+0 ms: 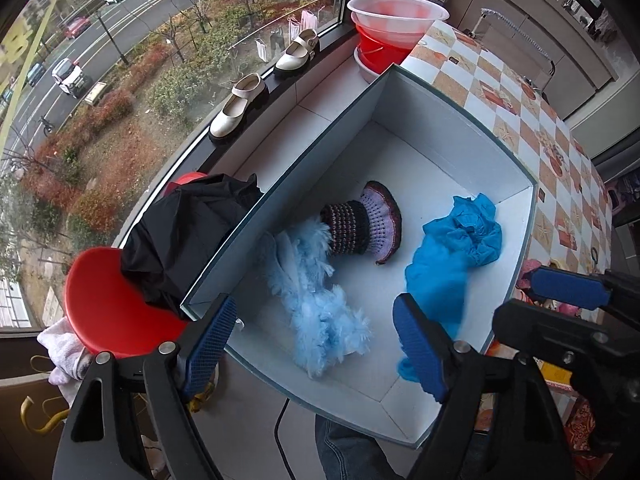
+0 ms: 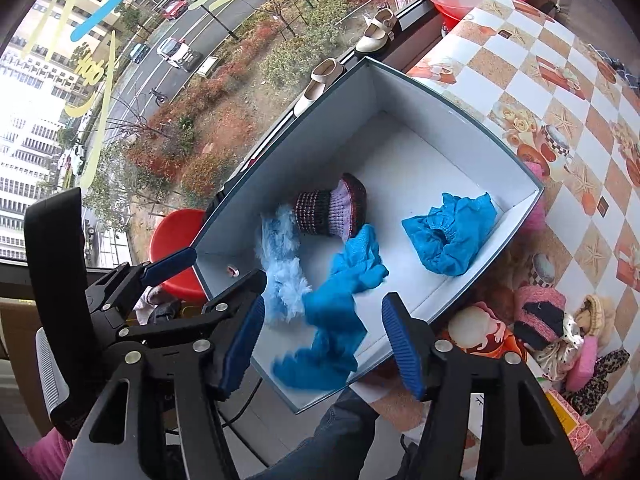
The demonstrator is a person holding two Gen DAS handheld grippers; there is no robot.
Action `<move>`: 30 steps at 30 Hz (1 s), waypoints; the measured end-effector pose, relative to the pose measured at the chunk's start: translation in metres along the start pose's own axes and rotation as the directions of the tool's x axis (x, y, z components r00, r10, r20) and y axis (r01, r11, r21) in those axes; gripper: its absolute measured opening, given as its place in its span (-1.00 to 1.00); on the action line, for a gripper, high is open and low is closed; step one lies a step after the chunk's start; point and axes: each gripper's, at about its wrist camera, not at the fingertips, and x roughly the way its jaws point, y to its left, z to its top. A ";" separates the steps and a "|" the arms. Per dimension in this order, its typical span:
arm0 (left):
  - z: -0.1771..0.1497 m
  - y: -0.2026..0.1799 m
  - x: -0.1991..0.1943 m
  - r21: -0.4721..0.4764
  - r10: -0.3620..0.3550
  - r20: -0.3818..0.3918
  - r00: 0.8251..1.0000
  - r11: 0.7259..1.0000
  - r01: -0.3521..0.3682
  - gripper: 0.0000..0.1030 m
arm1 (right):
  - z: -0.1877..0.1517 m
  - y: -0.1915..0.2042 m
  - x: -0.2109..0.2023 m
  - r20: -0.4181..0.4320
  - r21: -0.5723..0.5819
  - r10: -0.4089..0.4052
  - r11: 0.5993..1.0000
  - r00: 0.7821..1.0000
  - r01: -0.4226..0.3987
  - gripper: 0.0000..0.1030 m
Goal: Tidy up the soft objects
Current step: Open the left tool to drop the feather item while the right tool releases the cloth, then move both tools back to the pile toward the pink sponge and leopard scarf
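Where motion smears it — blue cloth [image 2: 332, 320], shapeless

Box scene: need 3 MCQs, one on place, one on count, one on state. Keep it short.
1. Where is the knitted hat?
A. inside the box
B. on the windowsill
C. on the checkered tablecloth

2. How many cream shoes stand on the windowsill?
A. one
B. two
C. four

3. How do the right gripper jaws stand?
A. shut on the hat
B. open, with blue cloth below them
C. shut on nothing

Key: 1 A, the hat lies on the box floor beside the fluffy light-blue piece. 2 B, two shoes sit on the sill. 3 B, the pads stand apart, not pressing the cloth.
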 end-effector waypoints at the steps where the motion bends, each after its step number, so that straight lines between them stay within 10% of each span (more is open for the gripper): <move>1: 0.001 0.000 0.002 0.000 0.009 -0.014 1.000 1.000 -0.009 0.68 | 0.001 -0.003 -0.002 0.003 0.016 -0.001 1.000 1.000 0.001 0.63; 3: 0.003 -0.001 0.004 -0.002 -0.005 -0.035 0.999 1.000 0.005 0.75 | 0.002 -0.009 -0.010 0.022 0.038 -0.007 0.999 1.000 0.006 0.99; 14: 0.036 -0.059 -0.031 0.112 -0.156 -0.050 0.986 0.981 0.161 0.99 | -0.004 -0.090 -0.090 0.081 0.268 -0.006 0.963 0.997 -0.016 0.99; 30: 0.123 -0.245 0.016 0.318 -0.227 -0.188 0.956 0.907 0.278 0.99 | -0.090 -0.254 -0.151 0.177 0.613 -0.051 0.787 0.983 -0.070 0.99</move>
